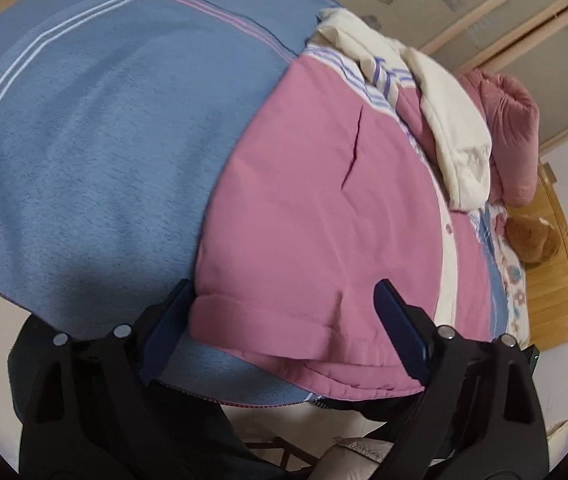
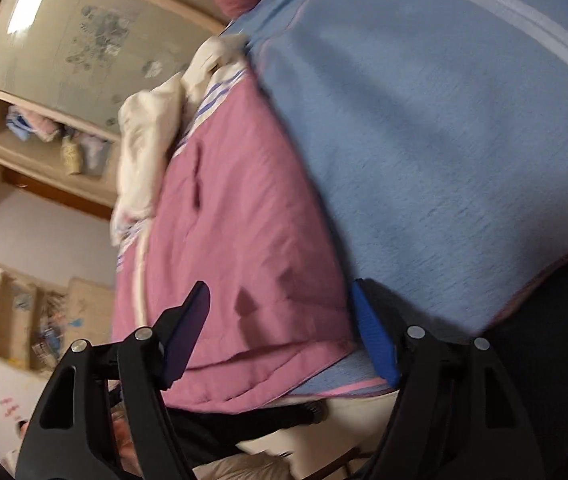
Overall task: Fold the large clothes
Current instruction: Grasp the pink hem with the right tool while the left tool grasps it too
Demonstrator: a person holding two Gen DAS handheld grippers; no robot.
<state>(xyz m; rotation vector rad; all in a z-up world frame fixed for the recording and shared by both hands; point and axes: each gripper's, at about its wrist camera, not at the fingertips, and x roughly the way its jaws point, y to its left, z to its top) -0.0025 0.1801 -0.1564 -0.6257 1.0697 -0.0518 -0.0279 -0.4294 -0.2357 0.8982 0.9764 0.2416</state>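
A large pink padded jacket point(image 1: 316, 208) with cream trim and a cream hood point(image 1: 452, 128) lies flat on a blue blanket point(image 1: 103, 140) that covers a bed. My left gripper point(image 1: 286, 320) is open at the jacket's near hem, one finger at each side of the hem's width. In the right wrist view the same jacket point(image 2: 235, 220) lies beside the blanket point(image 2: 444, 140), hood point(image 2: 143, 148) at the far end. My right gripper point(image 2: 279, 320) is open too, its blue pads point(image 2: 372, 336) standing wide on either side of the hem.
A pink cushion point(image 1: 512, 128) and a brown soft toy point(image 1: 532, 240) lie beyond the hood, near a wooden bed frame point(image 1: 560, 272). A wardrobe with open shelves point(image 2: 43, 144) stands behind. The bed's edge runs just under both grippers, with floor below.
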